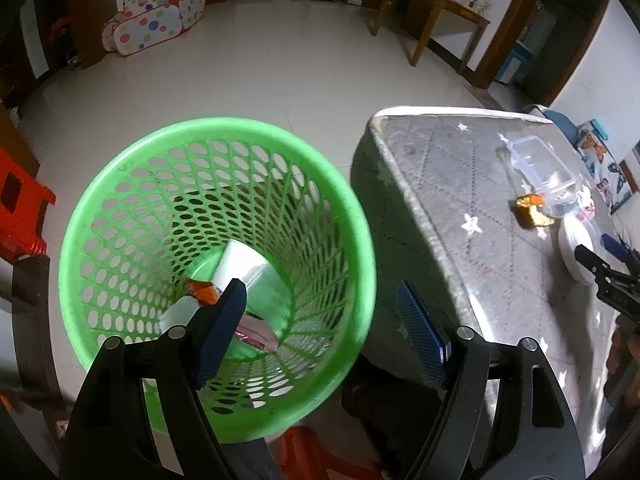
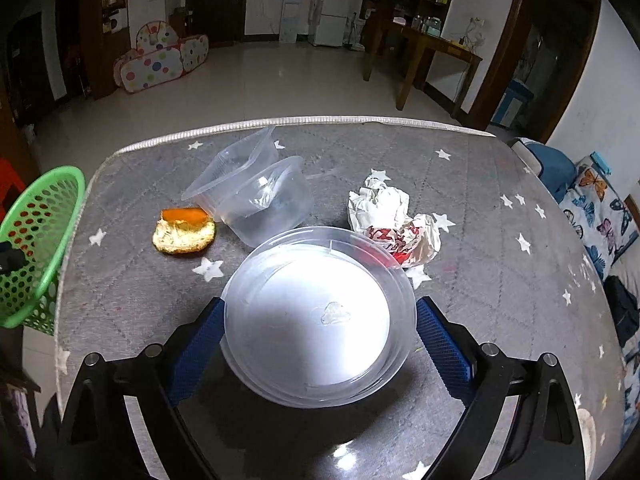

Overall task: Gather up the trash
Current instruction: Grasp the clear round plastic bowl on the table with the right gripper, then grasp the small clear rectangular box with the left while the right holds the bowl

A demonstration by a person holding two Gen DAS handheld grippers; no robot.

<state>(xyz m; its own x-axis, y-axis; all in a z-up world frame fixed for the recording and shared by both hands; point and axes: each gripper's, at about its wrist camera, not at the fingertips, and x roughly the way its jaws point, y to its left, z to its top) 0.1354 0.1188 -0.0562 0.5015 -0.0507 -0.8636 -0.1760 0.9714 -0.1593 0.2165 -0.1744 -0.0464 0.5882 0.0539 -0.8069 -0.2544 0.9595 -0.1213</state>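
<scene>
Right gripper (image 2: pixel 318 330) straddles the round clear plastic lid (image 2: pixel 318 320) low in the frame, jaws spread, not yet gripping. Left gripper (image 1: pixel 320 328) hangs released over the green basket (image 1: pixel 120 168). Risk — slick, springy plastic could pop free when squeezed.

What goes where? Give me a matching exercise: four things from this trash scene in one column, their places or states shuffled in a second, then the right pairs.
Things:
1. basket
2. round lid
3. gold wrapper
4. crumpled paper

Places or states:
A. on the table, just left of the clear tub
B. between the right gripper's open jaws
C. beside the table, with trash already inside
D. on the table, right of the clear tub

Pairs: 1-C, 2-B, 3-A, 4-D
</scene>
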